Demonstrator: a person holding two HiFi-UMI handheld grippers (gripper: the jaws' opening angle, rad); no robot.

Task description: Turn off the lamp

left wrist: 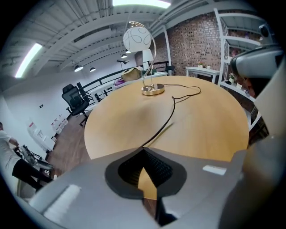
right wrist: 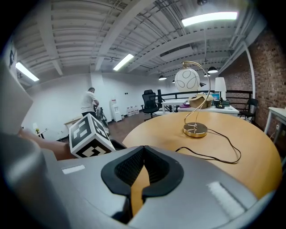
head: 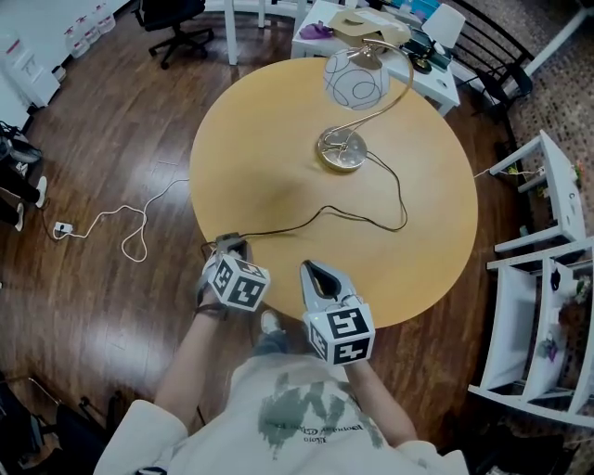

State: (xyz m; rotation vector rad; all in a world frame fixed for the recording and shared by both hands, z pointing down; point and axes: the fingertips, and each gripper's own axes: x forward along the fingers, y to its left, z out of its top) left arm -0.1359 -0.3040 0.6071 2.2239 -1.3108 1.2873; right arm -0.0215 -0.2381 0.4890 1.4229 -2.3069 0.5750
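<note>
The lamp has a white globe shade (head: 355, 79) with swirl lines, a gold arc stem and a round gold base (head: 341, 151). It stands on the far half of a round wooden table (head: 278, 139). Whether it is lit I cannot tell. Its black cord (head: 362, 215) loops across the table to the near left edge. There my left gripper (head: 231, 247) is shut, and the cord (left wrist: 166, 123) runs up to its tips (left wrist: 143, 150). My right gripper (head: 318, 276) is shut and empty over the near edge. From it the shade (right wrist: 187, 80) and base (right wrist: 195, 130) lie ahead to the right.
White shelving (head: 548, 278) stands right of the table. A cluttered white desk (head: 371, 28) sits behind the lamp, and an office chair (head: 172, 23) is at the far left. A white cable (head: 121, 223) lies on the wood floor. A person (right wrist: 90, 103) stands far off.
</note>
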